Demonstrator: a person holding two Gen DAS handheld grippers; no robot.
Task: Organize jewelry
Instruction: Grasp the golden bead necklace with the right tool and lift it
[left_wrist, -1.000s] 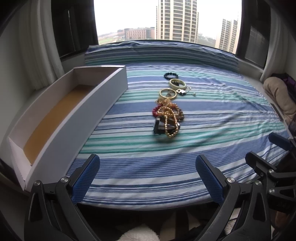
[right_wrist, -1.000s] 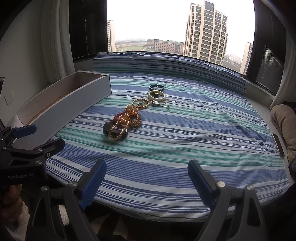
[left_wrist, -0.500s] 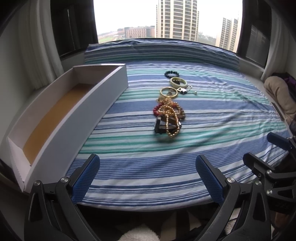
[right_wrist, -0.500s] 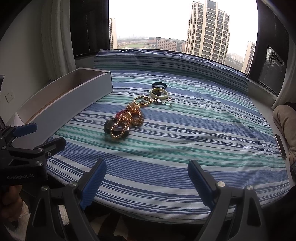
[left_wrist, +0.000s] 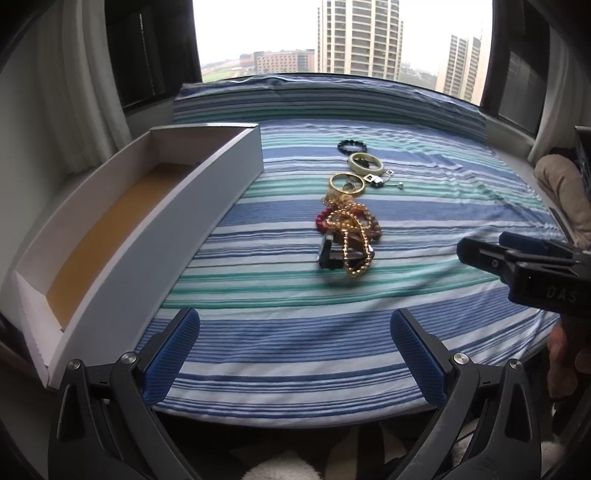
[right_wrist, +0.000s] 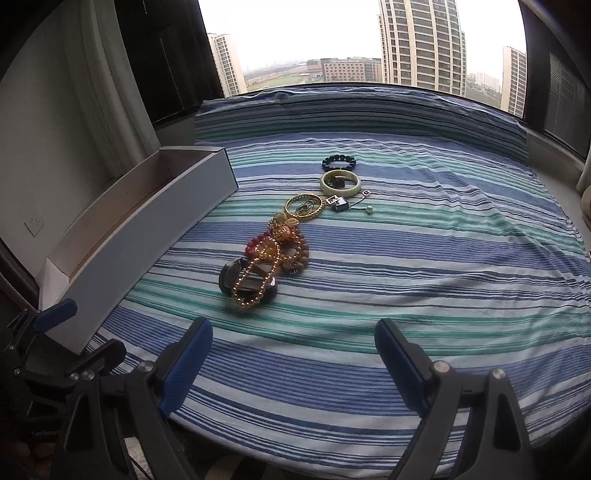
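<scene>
A tangle of jewelry (left_wrist: 347, 236) (right_wrist: 266, 262) lies mid-bed: gold bead strands, red beads and a dark bangle. Beyond it sit a gold bangle (left_wrist: 347, 182) (right_wrist: 306, 206), a pale jade bangle (left_wrist: 365, 162) (right_wrist: 340, 182) and a black bead bracelet (left_wrist: 352, 147) (right_wrist: 339, 162). A long white box (left_wrist: 122, 236) (right_wrist: 147, 236) with a brown floor stands open on the left. My left gripper (left_wrist: 295, 350) hangs open over the near bed edge, holding nothing. My right gripper (right_wrist: 293, 363) is open too, short of the tangle, and shows at the right of the left wrist view (left_wrist: 517, 258).
The blue and green striped bedspread (left_wrist: 295, 295) (right_wrist: 424, 258) covers the bed. A striped pillow roll (left_wrist: 332, 96) lies along the window. A beige cushion (left_wrist: 561, 192) sits at the right edge. A small pendant with a pearl (right_wrist: 347, 203) lies by the gold bangle.
Both grippers have moved forward over the bed toward the jewelry. The right gripper has advanced further into the left wrist view. Both stay open.
</scene>
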